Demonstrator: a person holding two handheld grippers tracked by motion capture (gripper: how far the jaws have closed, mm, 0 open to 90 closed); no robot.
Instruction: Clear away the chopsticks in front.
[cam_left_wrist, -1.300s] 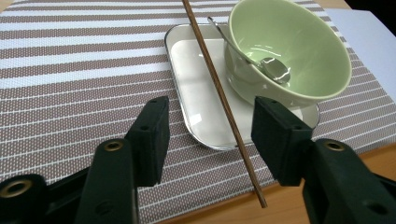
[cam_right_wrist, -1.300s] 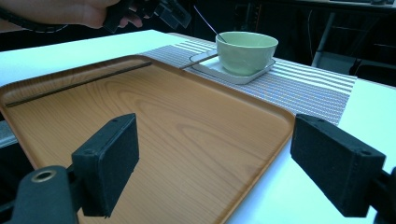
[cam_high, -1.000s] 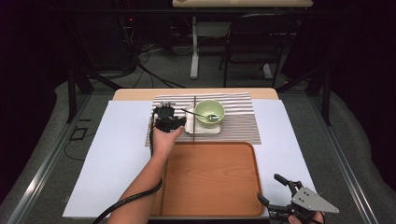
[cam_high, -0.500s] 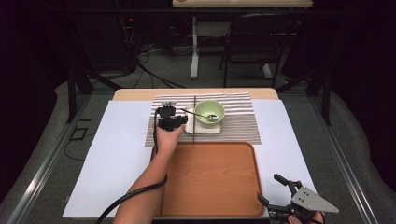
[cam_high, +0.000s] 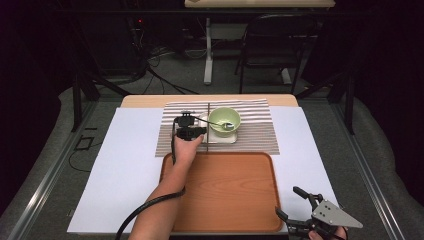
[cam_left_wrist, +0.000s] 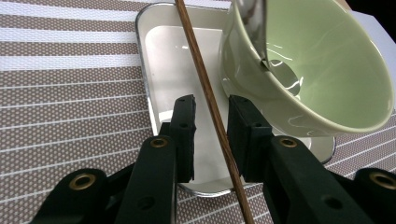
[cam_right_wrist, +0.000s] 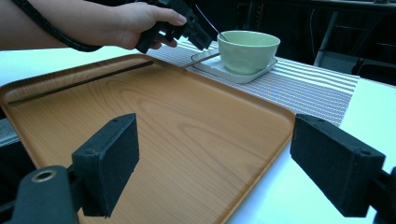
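Dark floor and cables surround the table (cam_high: 125, 165), which carries a white sheet, a striped mat (cam_high: 260, 135) at its far side and a wooden tray (cam_high: 225, 195) nearer the person.

On the mat, the left gripper (cam_high: 192, 131) points down over a brown chopstick (cam_left_wrist: 208, 98). In the left gripper view the stick runs up between the two jaws, across a white dish (cam_left_wrist: 168, 60), with the dish rim directly under the pads. The jaws have just been closing and now stand narrow, yet a sliver of gap shows on each side of the stick, so the pads do not press it. Just right of the jaws a green bowl (cam_left_wrist: 322, 70) sits on the dish, with a spoon (cam_high: 226, 125) inside it.

Near the tray's close right corner, the right gripper (cam_high: 295, 207) hovers with jaws wide apart and nothing between them; the tray lies ahead of it.
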